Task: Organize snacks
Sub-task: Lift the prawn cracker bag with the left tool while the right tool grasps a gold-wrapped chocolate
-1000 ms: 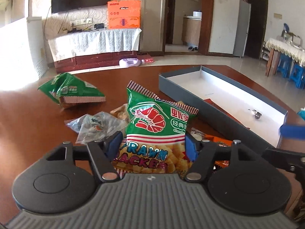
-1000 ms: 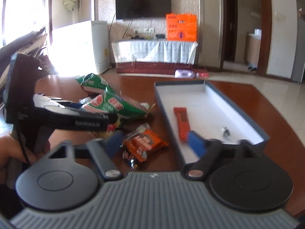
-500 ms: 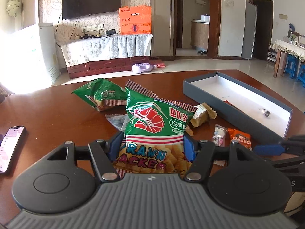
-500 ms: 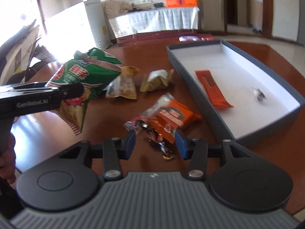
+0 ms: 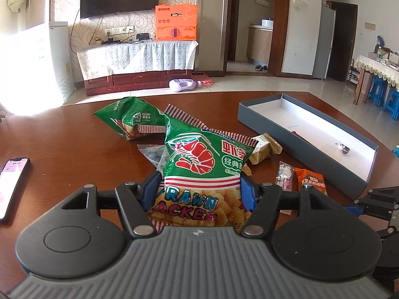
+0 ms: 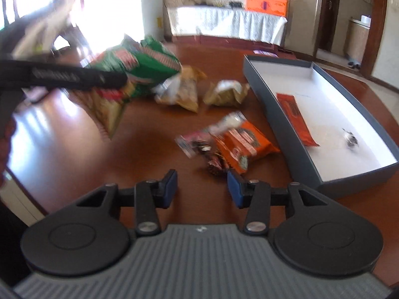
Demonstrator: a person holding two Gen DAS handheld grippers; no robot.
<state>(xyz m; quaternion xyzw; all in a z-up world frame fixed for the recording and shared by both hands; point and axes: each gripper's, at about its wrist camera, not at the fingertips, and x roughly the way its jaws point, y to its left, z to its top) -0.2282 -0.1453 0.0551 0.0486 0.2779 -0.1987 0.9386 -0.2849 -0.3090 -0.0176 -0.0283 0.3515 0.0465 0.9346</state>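
Observation:
My left gripper (image 5: 198, 190) is shut on a green prawn cracker bag (image 5: 202, 167) and holds it above the table; the held bag also shows in the right wrist view (image 6: 112, 104). My right gripper (image 6: 202, 186) is open and empty, just short of an orange snack packet (image 6: 243, 143) and small dark and pink wrappers (image 6: 199, 147). A grey box (image 6: 294, 134) with a white inside lies to the right and holds an orange bar (image 6: 295, 119) and a small foil candy (image 6: 350, 139). The box also shows in the left wrist view (image 5: 299, 137).
A second green bag (image 5: 132, 119), tan packets (image 6: 224, 93) and a clear packet (image 5: 152, 150) lie mid-table. A phone (image 5: 11, 184) lies at the left edge. A TV stand and doorways are beyond the brown table (image 5: 62, 149).
My left gripper has swung left and lifted with the bag. My right gripper has tilted down toward the orange packet and its jaws have narrowed.

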